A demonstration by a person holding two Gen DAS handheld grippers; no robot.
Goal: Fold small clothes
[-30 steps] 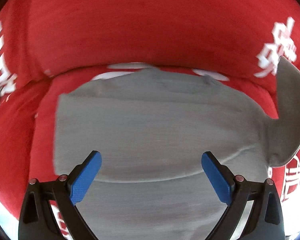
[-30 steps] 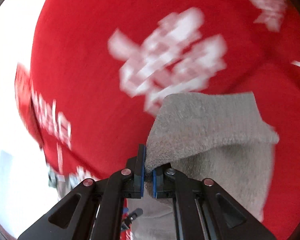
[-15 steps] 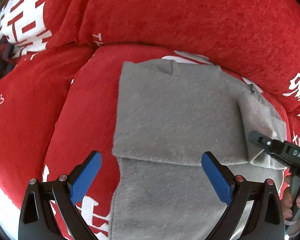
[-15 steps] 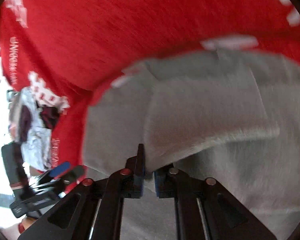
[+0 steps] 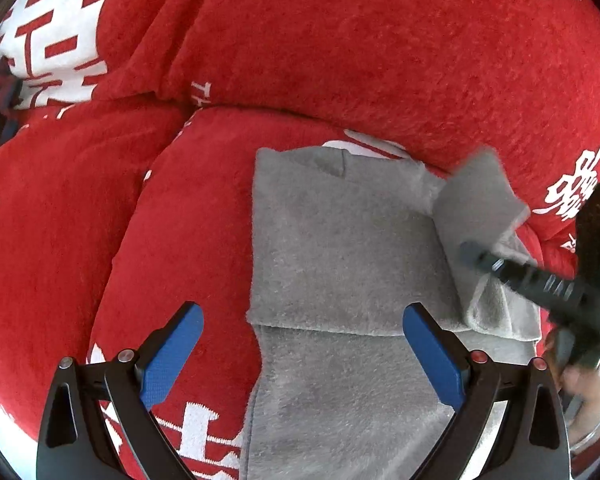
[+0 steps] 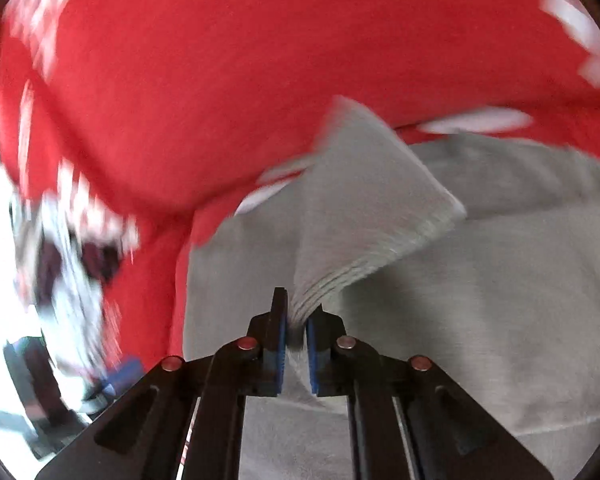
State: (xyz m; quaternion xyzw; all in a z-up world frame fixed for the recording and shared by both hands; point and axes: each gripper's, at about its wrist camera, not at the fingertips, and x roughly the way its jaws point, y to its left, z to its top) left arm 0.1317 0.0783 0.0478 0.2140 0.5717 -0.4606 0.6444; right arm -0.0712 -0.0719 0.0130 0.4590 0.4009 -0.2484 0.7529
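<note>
A grey fleece garment (image 5: 340,248) lies folded on a red blanket (image 5: 340,60). My left gripper (image 5: 303,312) hangs open just above the garment's folded edge, nothing between its blue pads (image 5: 172,352). From the right, my right gripper (image 5: 466,250) reaches onto the garment's side. There a grey sleeve flap (image 5: 476,200) stands up. In the right wrist view the right gripper (image 6: 296,320) is closing, its pads pinching that sleeve flap (image 6: 372,200) above the garment's body (image 6: 480,300).
The red blanket (image 6: 260,80) with white characters bulges up behind the garment like a cushion back. A person's hand (image 5: 584,392) holds the right gripper's handle at the right edge. Dark patterned cloth (image 6: 72,264) lies blurred at the far left.
The right gripper swung the sleeve in from the side over the garment's body and entered the left wrist view. The left gripper slid sideways; the garment now sits further right in its view.
</note>
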